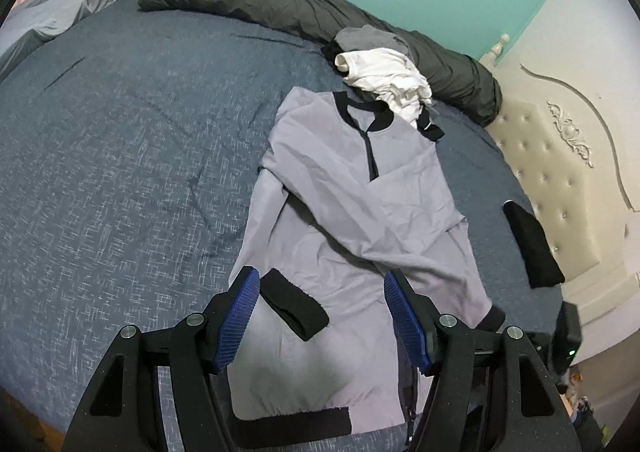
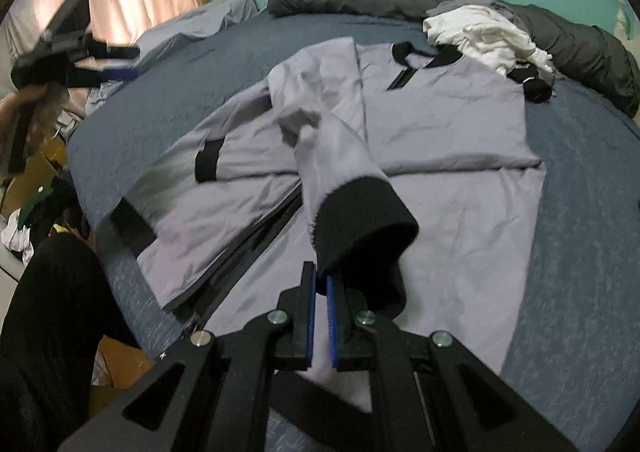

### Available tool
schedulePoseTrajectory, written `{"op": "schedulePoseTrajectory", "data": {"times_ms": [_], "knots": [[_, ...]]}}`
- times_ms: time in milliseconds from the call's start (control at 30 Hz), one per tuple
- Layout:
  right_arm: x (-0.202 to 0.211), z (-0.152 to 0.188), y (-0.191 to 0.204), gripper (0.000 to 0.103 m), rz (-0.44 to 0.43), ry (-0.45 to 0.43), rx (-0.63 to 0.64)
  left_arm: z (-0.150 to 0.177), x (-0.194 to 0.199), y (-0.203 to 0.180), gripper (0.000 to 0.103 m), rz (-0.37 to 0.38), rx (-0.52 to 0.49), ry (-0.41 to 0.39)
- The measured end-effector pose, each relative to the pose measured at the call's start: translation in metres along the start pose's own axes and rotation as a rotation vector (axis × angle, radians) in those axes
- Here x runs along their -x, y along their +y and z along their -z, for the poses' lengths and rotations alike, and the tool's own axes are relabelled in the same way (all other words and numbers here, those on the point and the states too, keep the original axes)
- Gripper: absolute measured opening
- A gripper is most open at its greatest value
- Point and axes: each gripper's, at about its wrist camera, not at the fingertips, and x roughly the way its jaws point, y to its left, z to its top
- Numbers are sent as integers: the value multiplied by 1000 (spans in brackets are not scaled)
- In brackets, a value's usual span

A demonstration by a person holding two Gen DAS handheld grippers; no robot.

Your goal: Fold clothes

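Our bed (image 1: 120, 132) serves as the folding surface, so the jacket (image 1: 360, 212) lies spread flat across it, collar toward the rolled duvet (image 1: 280, 4). A pile of clothes (image 1: 384, 72) waits beside the collar, seemingly next in line. One sleeve (image 1: 320, 212) is already crossed over the chest. Our right gripper (image 2: 321, 280) has its fingers pinched shut on the other cuff (image 2: 360, 220), lifting that sleeve to carry it inward. Our left gripper (image 1: 320, 316) hovers above the hem, fingers apart, holding nothing.

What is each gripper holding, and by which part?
The right gripper pinches the jacket sleeve's black cuff at its edge. The left gripper is open, holding nothing.
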Motion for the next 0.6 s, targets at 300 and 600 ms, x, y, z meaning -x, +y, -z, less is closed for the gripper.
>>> {"op": "schedulePoseTrajectory", "data": {"times_ms": [300,600], "knots": [[28,12,1,8,-89,30,-121,3,20,4,70,22,15,-22],[39,1,-39,56,-115,18,-388,6,26,8,71,25,30,-27]]}}
